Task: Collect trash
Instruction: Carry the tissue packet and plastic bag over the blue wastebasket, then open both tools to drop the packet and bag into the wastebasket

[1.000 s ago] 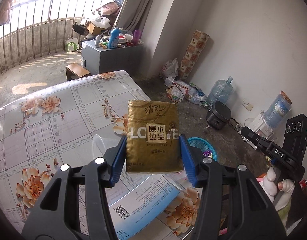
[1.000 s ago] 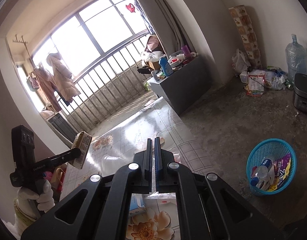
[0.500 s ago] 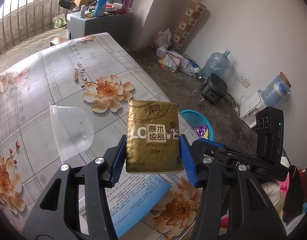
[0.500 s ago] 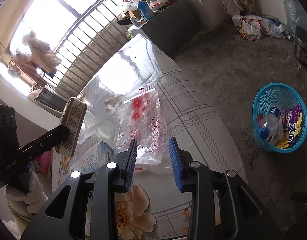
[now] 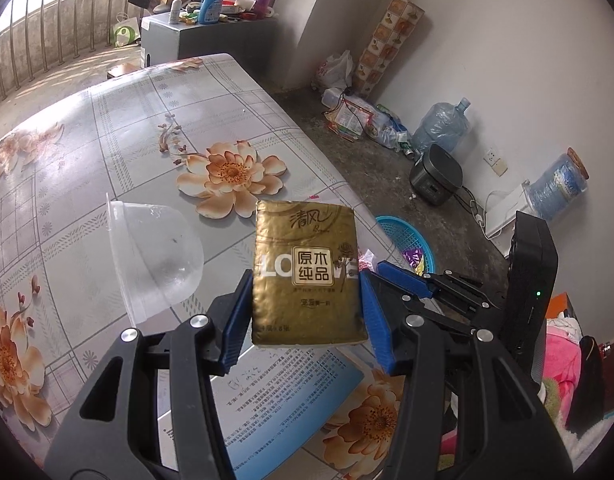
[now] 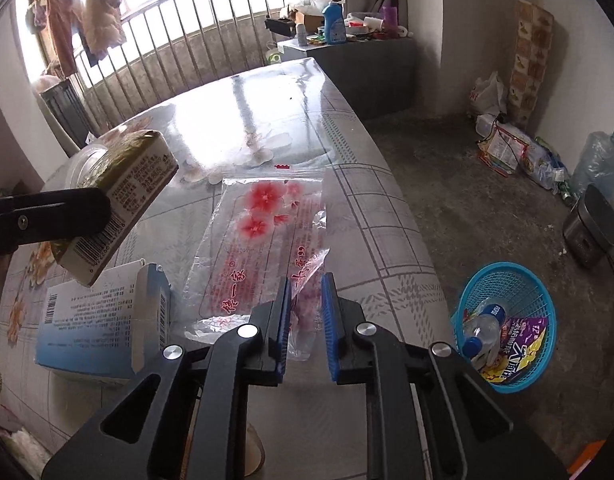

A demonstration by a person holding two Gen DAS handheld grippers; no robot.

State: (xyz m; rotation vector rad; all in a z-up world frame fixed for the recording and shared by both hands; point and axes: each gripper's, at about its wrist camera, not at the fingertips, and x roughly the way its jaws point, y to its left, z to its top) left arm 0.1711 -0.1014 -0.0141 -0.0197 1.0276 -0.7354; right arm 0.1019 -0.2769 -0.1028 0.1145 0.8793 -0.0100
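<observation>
Since half a second ago: right tool [image 6: 305, 300] has dropped closer over the plastic bag [image 6: 263, 248], jaws narrowed but not pressed together, bag's near edge between them, contact unclear. Left to right: clear tub [image 5: 155, 256] on its side on the tabletop [image 5: 119, 120]; left tool [image 5: 305, 312] pinching a gold tissue pack [image 5: 307, 276] upright, held above the tabletop; blue-white box [image 6: 103, 316] lying below it, just left of the bag; blue basket [image 6: 507, 320] on the floor beyond the tabletop edge, holding a bottle and wrappers.
</observation>
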